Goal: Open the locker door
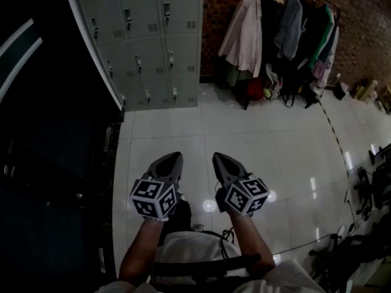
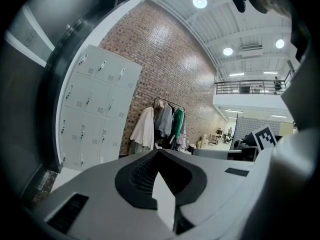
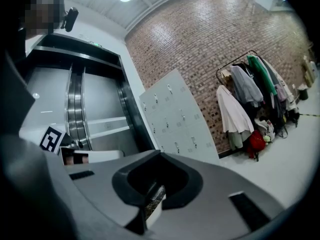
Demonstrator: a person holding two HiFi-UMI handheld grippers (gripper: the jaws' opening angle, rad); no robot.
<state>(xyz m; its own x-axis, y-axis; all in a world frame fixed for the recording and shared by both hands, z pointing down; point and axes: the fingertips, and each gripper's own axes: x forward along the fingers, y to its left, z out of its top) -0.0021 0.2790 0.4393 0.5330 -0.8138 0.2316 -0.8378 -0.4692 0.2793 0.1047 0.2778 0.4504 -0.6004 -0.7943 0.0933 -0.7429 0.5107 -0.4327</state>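
Note:
A bank of grey lockers [image 1: 146,41] stands against the far wall, all its small doors closed, each with a little handle. The same lockers [image 2: 95,114] show at the left of the left gripper view, and as lockers [image 3: 175,119] at the centre of the right gripper view. My left gripper [image 1: 177,157] and right gripper [image 1: 218,159] are held side by side over the white tiled floor, well short of the lockers. Both point towards them. The left gripper [image 2: 160,153] has its jaws together with nothing held. The right gripper [image 3: 160,154] is likewise shut and empty.
A rack of hanging coats [image 1: 281,35] stands against the brick wall [image 1: 360,23] to the right of the lockers. A dark glass and metal doorway [image 1: 36,133] fills the left side. Bags and equipment [image 1: 372,188] lie along the right edge of the floor.

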